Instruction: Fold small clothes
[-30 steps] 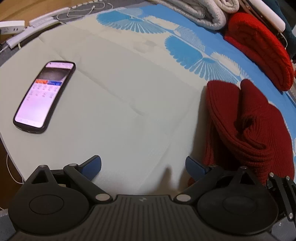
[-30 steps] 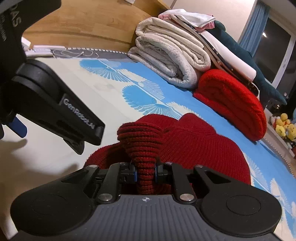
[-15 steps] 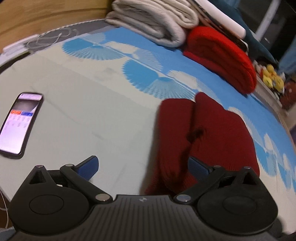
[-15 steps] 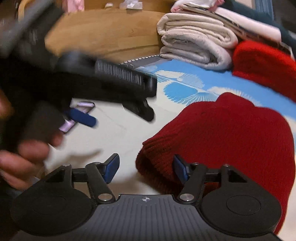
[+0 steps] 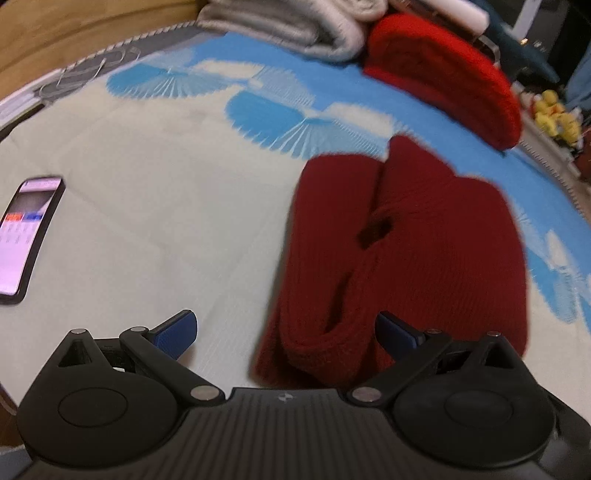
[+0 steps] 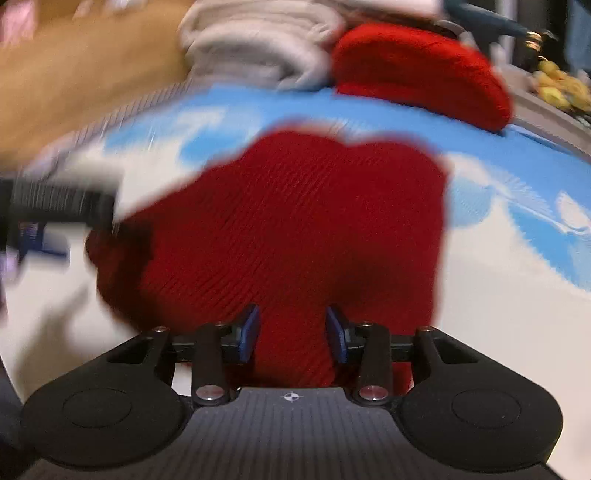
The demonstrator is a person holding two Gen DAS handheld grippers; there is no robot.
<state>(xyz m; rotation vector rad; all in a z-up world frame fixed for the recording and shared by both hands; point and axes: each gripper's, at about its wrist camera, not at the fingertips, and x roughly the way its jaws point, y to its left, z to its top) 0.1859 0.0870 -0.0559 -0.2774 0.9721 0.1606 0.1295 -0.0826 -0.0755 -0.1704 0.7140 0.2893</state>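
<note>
A dark red knit hat lies folded on the white and blue patterned sheet. My left gripper is open, its jaws wide apart around the hat's near corner. In the right wrist view the hat fills the middle. My right gripper is partly open, its blue pads either side of the hat's near edge with a gap showing. The left gripper shows blurred at the left there.
A phone with a lit screen lies at the left on the sheet. A bright red folded knit and folded grey blankets sit at the far edge. Yellow plush toys are at the right.
My right gripper let go of the bunched hat, opened wide, then narrowed around the hat's near edge. My left gripper swung right, so the hat now lies between its open jaws.
</note>
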